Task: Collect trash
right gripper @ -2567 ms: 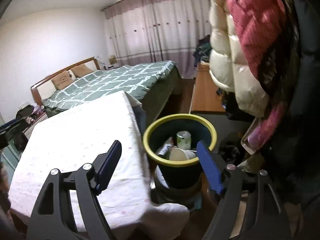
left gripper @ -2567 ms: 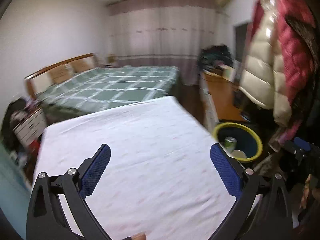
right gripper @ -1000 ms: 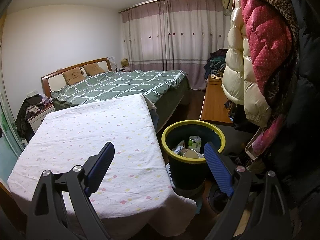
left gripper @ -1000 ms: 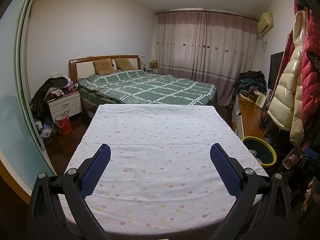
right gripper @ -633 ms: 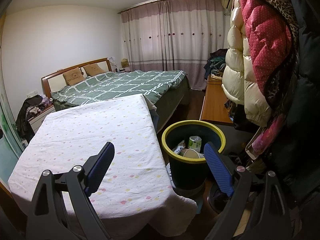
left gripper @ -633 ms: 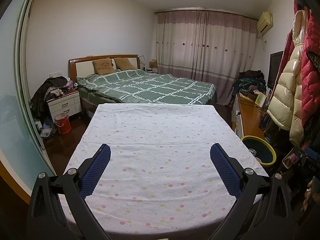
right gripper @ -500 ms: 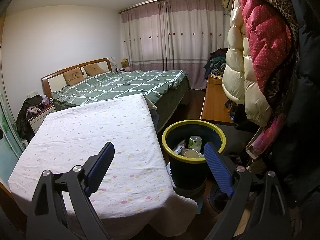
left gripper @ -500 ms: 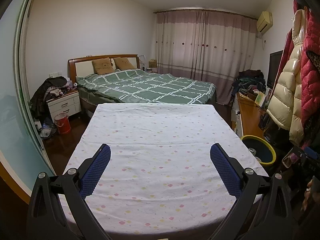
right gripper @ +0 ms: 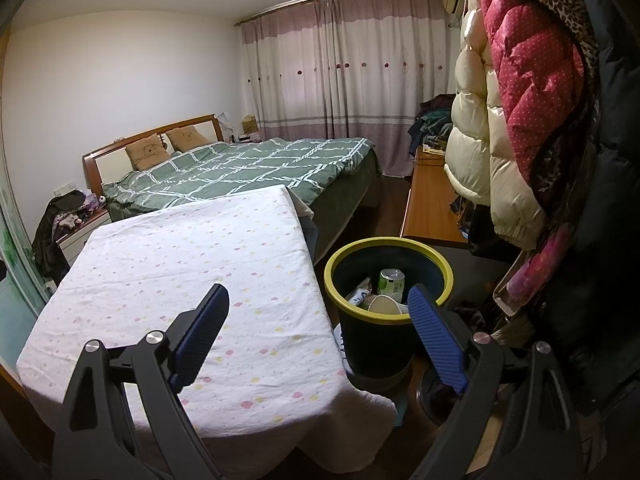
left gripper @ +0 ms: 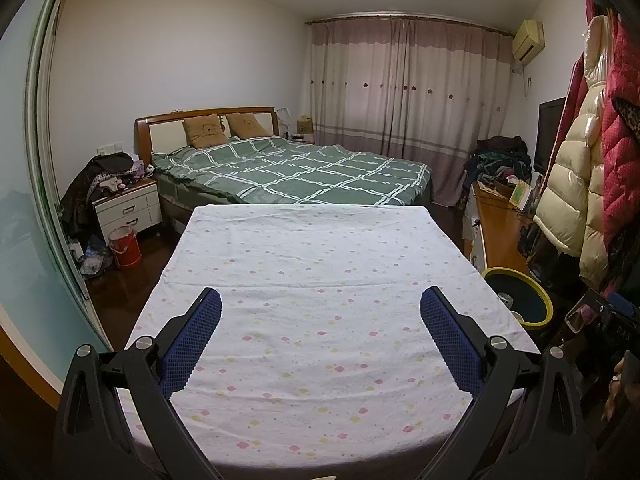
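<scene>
A dark bin with a yellow rim [right gripper: 336, 258] stands on the floor to the right of a table under a white flowered cloth [right gripper: 192, 256]. Inside the bin lie a green can [right gripper: 392, 282], a white cup [right gripper: 386, 305] and a wrapper [right gripper: 359, 294]. My right gripper [right gripper: 318, 312] hangs open and empty over the table's right edge, just in front of the bin. My left gripper [left gripper: 320, 320] is open and empty above the near half of the same cloth [left gripper: 312, 264]. The bin [left gripper: 528, 312] also shows at the table's right side in the left wrist view.
A bed with a green checked cover [left gripper: 304, 172] lies beyond the table. Puffy coats [right gripper: 516, 92] hang close on the right above a wooden cabinet [right gripper: 428, 208]. A nightstand [left gripper: 128, 208] and a red bucket [left gripper: 126, 246] stand at the left, beside a glass door [left gripper: 24, 208].
Since the earliest frames both views pulled back and steadied, showing more of the room. Over the last second nothing has moved, and both grippers stay open.
</scene>
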Action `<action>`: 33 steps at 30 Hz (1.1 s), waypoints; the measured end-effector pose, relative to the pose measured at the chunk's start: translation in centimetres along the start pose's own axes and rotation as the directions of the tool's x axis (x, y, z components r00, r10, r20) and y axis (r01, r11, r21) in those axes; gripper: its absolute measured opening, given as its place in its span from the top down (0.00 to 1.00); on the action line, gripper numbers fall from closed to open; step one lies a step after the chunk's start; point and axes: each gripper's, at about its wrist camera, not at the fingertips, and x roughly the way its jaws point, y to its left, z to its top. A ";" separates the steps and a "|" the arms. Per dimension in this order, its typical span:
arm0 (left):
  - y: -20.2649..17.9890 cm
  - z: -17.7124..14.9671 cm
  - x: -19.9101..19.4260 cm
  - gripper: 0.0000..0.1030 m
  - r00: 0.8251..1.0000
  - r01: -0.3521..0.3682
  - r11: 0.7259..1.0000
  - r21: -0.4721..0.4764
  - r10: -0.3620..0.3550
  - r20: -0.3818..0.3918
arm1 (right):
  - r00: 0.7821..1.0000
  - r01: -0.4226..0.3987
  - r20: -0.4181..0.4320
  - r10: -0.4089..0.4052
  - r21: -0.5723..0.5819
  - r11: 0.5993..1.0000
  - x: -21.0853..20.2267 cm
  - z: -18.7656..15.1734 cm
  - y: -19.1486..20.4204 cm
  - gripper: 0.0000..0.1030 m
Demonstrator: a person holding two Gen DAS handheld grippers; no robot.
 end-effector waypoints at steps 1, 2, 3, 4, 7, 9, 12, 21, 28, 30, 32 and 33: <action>-0.1 -0.1 0.0 0.05 1.000 0.000 1.000 0.001 0.000 -0.001 | 1.000 0.000 0.000 0.000 0.000 1.000 0.0 0.0 0.0 0.16; -0.1 -0.1 0.0 0.05 1.000 -0.001 1.000 0.001 0.001 -0.001 | 1.000 0.000 0.000 0.000 0.000 1.000 0.0 0.0 0.0 0.16; -0.1 -0.1 0.0 0.05 1.000 0.000 1.000 0.001 0.000 -0.002 | 1.000 -0.001 -0.001 0.001 0.002 1.000 0.1 0.0 0.1 0.16; -0.2 -0.2 0.0 0.05 1.000 0.001 1.000 0.002 -0.001 -0.003 | 1.000 0.000 -0.001 0.000 0.001 1.000 0.1 0.0 0.1 0.16; -0.2 -0.2 0.1 0.05 1.000 0.000 1.000 0.004 0.000 -0.004 | 1.000 -0.002 -0.001 0.002 0.000 1.000 0.0 0.0 0.0 0.16; -0.2 -0.2 0.0 0.05 1.000 0.002 1.000 0.002 -0.002 -0.003 | 1.000 0.000 0.000 0.000 -0.001 1.000 0.0 0.0 0.0 0.16; -0.2 -0.1 0.1 0.05 1.000 0.000 1.000 0.002 0.000 -0.004 | 1.000 -0.001 -0.001 0.001 0.001 1.000 0.0 0.0 -0.1 0.16; -0.3 -0.2 0.2 0.05 1.000 0.003 1.000 0.005 -0.003 -0.006 | 1.000 0.001 -0.002 -0.001 0.002 1.000 0.2 0.0 0.1 0.16; -0.4 -0.4 0.5 0.05 1.000 0.004 1.000 0.007 -0.004 -0.012 | 1.000 0.001 -0.006 -0.001 0.003 1.000 0.4 -0.2 0.1 0.16; -0.5 -0.5 0.7 0.05 1.000 0.007 1.000 0.007 -0.007 -0.017 | 1.000 0.001 -0.007 -0.001 0.003 1.000 0.5 -0.2 0.1 0.16; -0.5 -0.7 0.9 0.05 1.000 0.014 1.000 0.006 -0.014 -0.026 | 1.000 0.001 -0.007 -0.001 0.003 1.000 0.5 -0.2 0.1 0.16; -0.5 -0.8 1.0 0.05 0.999 0.016 1.000 0.007 -0.016 -0.033 | 1.000 0.002 -0.009 -0.002 0.002 1.000 0.6 -0.3 0.2 0.16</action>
